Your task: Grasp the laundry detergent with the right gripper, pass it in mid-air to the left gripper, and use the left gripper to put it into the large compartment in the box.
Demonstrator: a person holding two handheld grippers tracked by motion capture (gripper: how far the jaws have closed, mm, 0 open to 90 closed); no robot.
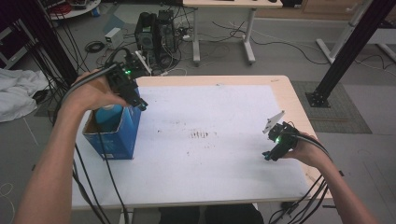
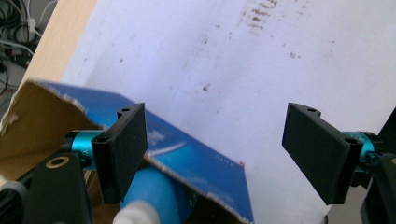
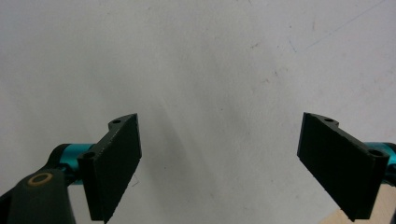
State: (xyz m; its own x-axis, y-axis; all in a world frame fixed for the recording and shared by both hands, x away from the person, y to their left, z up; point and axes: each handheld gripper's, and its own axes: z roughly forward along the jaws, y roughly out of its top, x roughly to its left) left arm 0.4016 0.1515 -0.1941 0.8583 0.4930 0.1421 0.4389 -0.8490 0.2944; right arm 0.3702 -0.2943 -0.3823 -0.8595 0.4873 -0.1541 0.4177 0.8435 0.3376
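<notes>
Box (image 1: 116,133) sat open-topped at the table's (image 1: 280,88) left edge on the white sheet (image 1: 210,140); thin card, probably light, crushable, best gripped by a wall. Bottle (image 2: 154,196) lay inside, likely slippery. Left gripper (image 1: 135,100) hovered above, jaws apart, empty. Right gripper (image 1: 275,151) was open, idle.

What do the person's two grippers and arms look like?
Both the left gripper and the right gripper are black, with flat rectangular black pads on teal mounts, a green light and trailing black cables. The right one carries a grey three-cornered plate. The forearms are bare, without sleeves.
</notes>
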